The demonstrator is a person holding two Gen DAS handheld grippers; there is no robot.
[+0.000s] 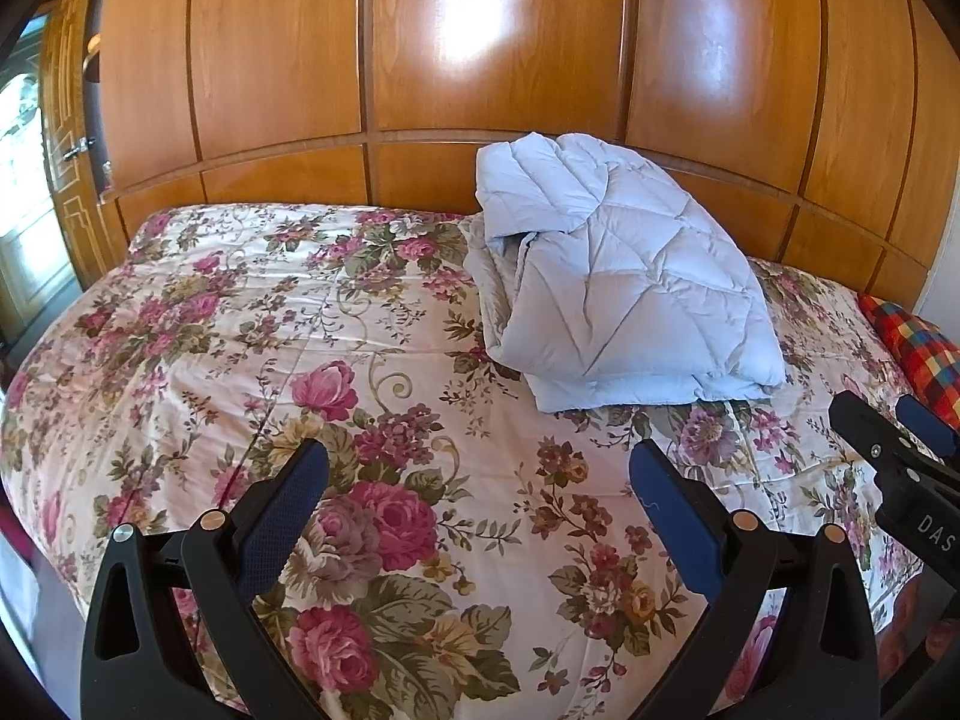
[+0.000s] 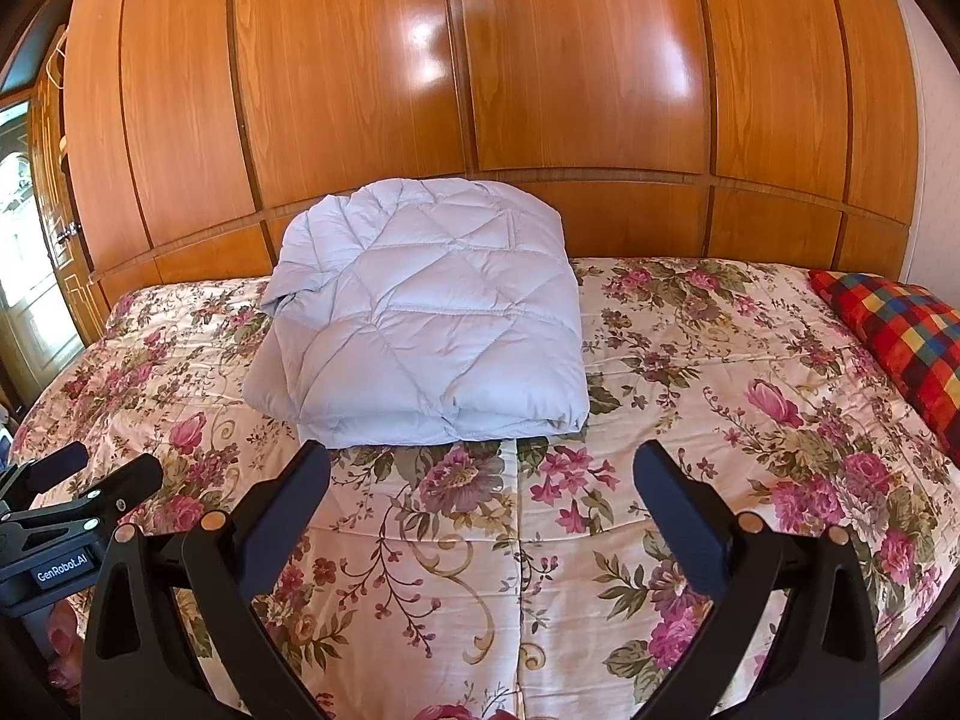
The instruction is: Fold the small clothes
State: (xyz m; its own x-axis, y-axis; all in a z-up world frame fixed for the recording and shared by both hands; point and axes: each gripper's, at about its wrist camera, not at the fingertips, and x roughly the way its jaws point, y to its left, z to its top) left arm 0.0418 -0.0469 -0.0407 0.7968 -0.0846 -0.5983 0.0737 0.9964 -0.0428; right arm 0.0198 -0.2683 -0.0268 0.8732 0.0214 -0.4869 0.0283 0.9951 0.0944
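The left tongs (image 1: 478,468) stood wide open, their blue-padded fingers (image 1: 282,516) spread apart over the floral bedspread (image 1: 384,396) and holding nothing. The right tongs (image 2: 482,471) were likewise spread wide and empty, hovering above the same cover. In the right wrist view the left tongs appeared at the lower left edge, beside the right pair, and in the left wrist view the right tongs showed at the far right edge; the two sat side by side at the near part of the bed, apart from each other.

Just beyond the right tongs lay the folded quilted jacket (image 2: 420,324), pale blue-grey with diamond stitching, resting flat on the bedspread with its folded edge toward the tongs. No finger touched it. From the left wrist view the same jacket (image 1: 612,282) sat ahead and to the right, its layered edges visible on its left side, its far end near the headboard.

At the right end of the bed rested a checked pillow (image 2: 906,330) in red, yellow and blue, well apart from the jacket. Behind the bed rose a glossy wooden panelled headboard wall (image 2: 480,72), catching bright reflections. To the far left stood a wooden door (image 1: 66,138) with a metal handle, daylight showing beside it.
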